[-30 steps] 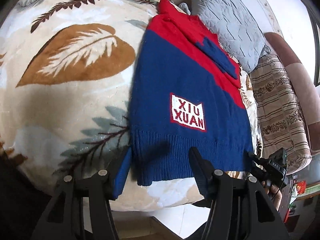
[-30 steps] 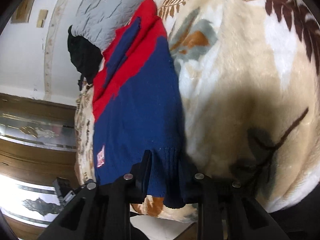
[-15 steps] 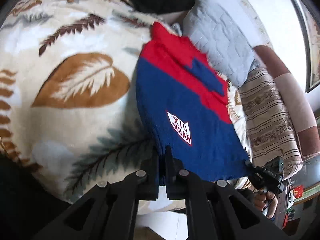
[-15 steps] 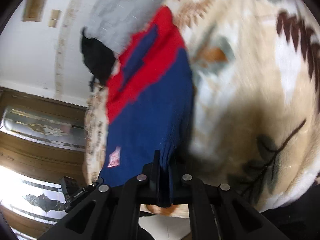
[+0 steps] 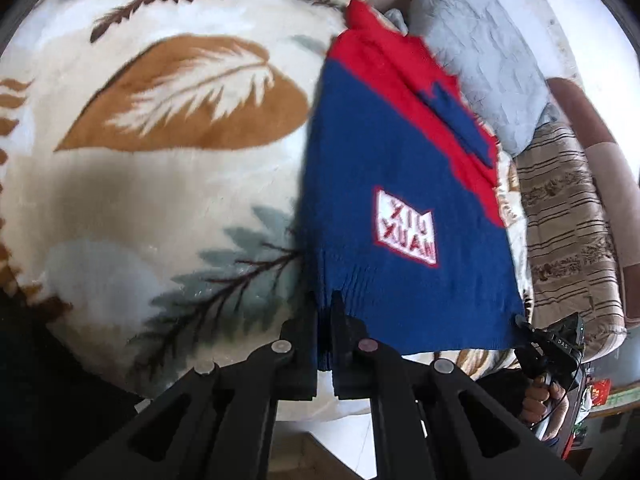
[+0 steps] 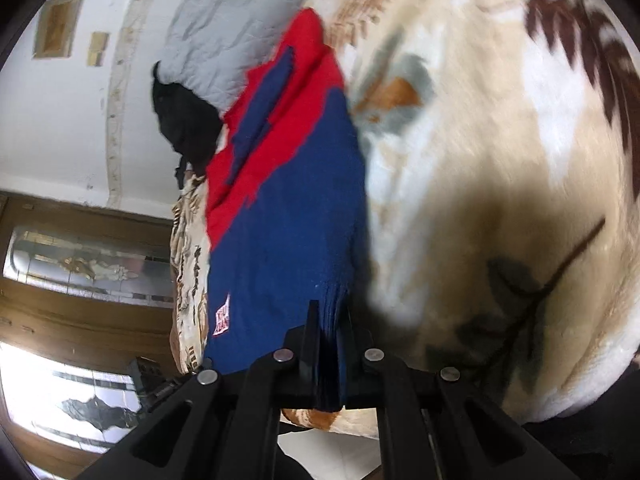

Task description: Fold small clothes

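Left wrist view has your left gripper (image 5: 325,320) pressed together on the ribbed hem of the sweater (image 5: 384,184), pinching the hem's left corner, with knit bunched between the two black fingers (image 5: 344,324). That sweater lies flat on the bed, on the leaf-print blanket (image 5: 168,184), navy body toward you, red shoulders at the far end, and the white logo patch (image 5: 405,226) facing up. Its left side edge runs straight away from your gripper, and you've got a broad stretch of blanket open to the left of it. On the right it's tighter: the sweater's right edge sits near the bed's edge, with a striped cushion (image 5: 568,216) just beyond and a grey quilted pillow (image 5: 484,56) touching the red shoulder area. Your right hand (image 5: 540,400) shows at the lower right, wrapped around the other handle.

Over on the right wrist view, your right gripper (image 6: 329,320) is closed on the sweater (image 6: 288,216) too, clamping the hem's opposite corner, fabric folded thick between the fingers. Both grippers come in low from the near edge of the bed, pointing along the garment. A black garment (image 6: 184,120) lies past the red collar, beside the pillow (image 6: 224,28).
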The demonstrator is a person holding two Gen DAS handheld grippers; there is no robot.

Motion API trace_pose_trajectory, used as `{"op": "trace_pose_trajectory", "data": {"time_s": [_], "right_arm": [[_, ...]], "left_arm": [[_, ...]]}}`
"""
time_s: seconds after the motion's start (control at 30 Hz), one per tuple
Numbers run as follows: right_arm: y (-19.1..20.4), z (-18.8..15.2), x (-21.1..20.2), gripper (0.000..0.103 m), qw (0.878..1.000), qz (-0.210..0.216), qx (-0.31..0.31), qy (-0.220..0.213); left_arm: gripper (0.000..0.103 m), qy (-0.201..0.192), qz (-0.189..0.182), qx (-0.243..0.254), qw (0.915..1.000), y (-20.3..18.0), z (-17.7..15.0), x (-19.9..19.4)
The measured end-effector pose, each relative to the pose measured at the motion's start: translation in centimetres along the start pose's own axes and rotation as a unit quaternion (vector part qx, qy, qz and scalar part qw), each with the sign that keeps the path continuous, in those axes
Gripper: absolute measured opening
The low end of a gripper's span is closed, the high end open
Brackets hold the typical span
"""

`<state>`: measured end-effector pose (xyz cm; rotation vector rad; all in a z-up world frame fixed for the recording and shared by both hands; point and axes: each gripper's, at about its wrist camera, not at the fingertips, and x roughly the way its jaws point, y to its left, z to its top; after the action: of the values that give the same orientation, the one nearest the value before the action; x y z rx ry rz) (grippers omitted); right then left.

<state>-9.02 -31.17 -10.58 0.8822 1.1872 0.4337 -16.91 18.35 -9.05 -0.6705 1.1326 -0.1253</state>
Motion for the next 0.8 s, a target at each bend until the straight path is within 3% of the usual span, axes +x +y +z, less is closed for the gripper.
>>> {"op": "trace_pose_trajectory", "data": {"time_s": [0.13,0.23,0.3,0.4,0.43,0.5,0.53,0.57,0.63,0.67,0.7,0.73,0.77,0.8], "right_arm": [[1.2,0.3,-1.0,0.011,1.000,0.017,-0.017,-0.018],[0.7,0.4,-0.2,0.011,1.000,0.003,-0.010,0.000],[0.4,0.2,0.2,0.011,1.000,-0.001,-0.005,0.005],[0.2,0.0,0.2,0.013,1.000,-0.003,-0.004,0.000],[0.1,0.0,0.2,0.019,1.000,-0.004,-0.003,0.000],[0.1,0.0,0.0,0.045,1.000,-0.003,-0.003,-0.003],[0.1,-0.1,0.0,0.071,1.000,-0.005,-0.002,-0.006],[0.2,-0.2,-0.1,0.073,1.000,-0.001,-0.006,-0.009],[0.7,-0.3,0.2,0.071,1.000,-0.006,-0.027,0.000],[0.9,-0.3,0.3,0.066,0.999,-0.013,-0.035,0.004],[0.9,-0.4,0.6,0.057,0.999,-0.020,-0.037,0.010],[0.7,-0.4,1.1,0.027,0.999,-0.027,-0.032,0.023],[0.4,-0.4,1.7,0.016,0.998,-0.035,-0.022,0.039],[0.4,-0.5,1.8,0.013,0.998,-0.040,-0.025,0.041]], "left_arm": [[0.005,-0.002,-0.005,0.005,1.0000,-0.1,0.1,-0.1],[0.013,0.009,0.004,-0.002,1.0000,0.2,-0.3,0.6],[0.036,0.006,-0.012,-0.004,0.9999,0.1,-0.3,0.3],[0.061,0.003,-0.027,-0.001,0.9996,-0.9,-0.3,0.3],[0.062,0.001,-0.023,0.005,0.9997,-1.2,-0.3,0.2],[0.062,0.002,-0.017,0.009,0.9998,-1.5,-0.3,0.6],[0.062,0.001,-0.017,0.009,0.9998,-1.5,-0.3,0.7],[0.062,0.001,-0.016,0.009,0.9998,-1.5,-0.3,0.8],[0.062,0.003,-0.008,0.015,0.9999,-1.4,-0.3,0.7],[0.055,0.005,-0.002,0.019,0.9998,-1.7,-0.3,0.9],[0.023,0.008,0.025,0.028,0.9993,-2.0,-0.4,1.1],[0.002,0.016,0.040,0.032,0.9986,-2.1,-0.3,1.5],[0.004,0.023,0.029,0.023,0.9990,-1.9,-0.2,1.7],[0.004,0.018,0.024,0.017,0.9994,-1.8,-0.1,1.4]]}}
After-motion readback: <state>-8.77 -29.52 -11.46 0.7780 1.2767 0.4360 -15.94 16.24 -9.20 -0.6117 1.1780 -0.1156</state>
